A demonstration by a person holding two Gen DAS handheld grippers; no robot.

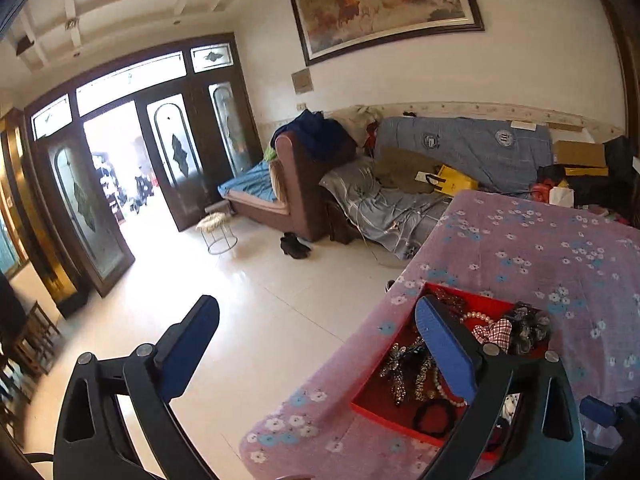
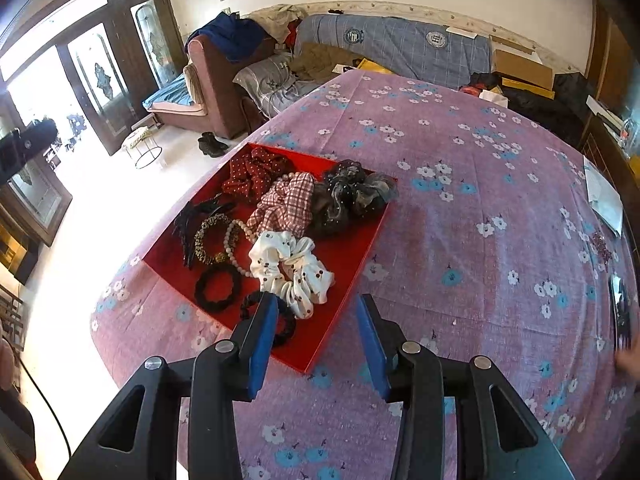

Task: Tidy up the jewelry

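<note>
A red tray (image 2: 344,264) sits near the left edge of a table with a purple floral cloth (image 2: 460,220). It holds several scrunchies, among them a white one (image 2: 288,264), a pink checked one (image 2: 286,204), a grey one (image 2: 348,192) and a red dotted one (image 2: 252,172), plus a pearl string (image 2: 232,244) and black hair ties (image 2: 218,286). My right gripper (image 2: 316,312) is open and empty, just above the tray's near edge. My left gripper (image 1: 316,320) is open and empty, left of the tray (image 1: 380,396), over the table's edge and the floor.
A sofa (image 1: 440,168) piled with bedding and bags stands beyond the table. A small stool (image 1: 218,232) and dark shoes (image 1: 294,246) are on the tiled floor. Papers (image 2: 604,196) and a dark object (image 2: 620,308) lie at the table's right edge.
</note>
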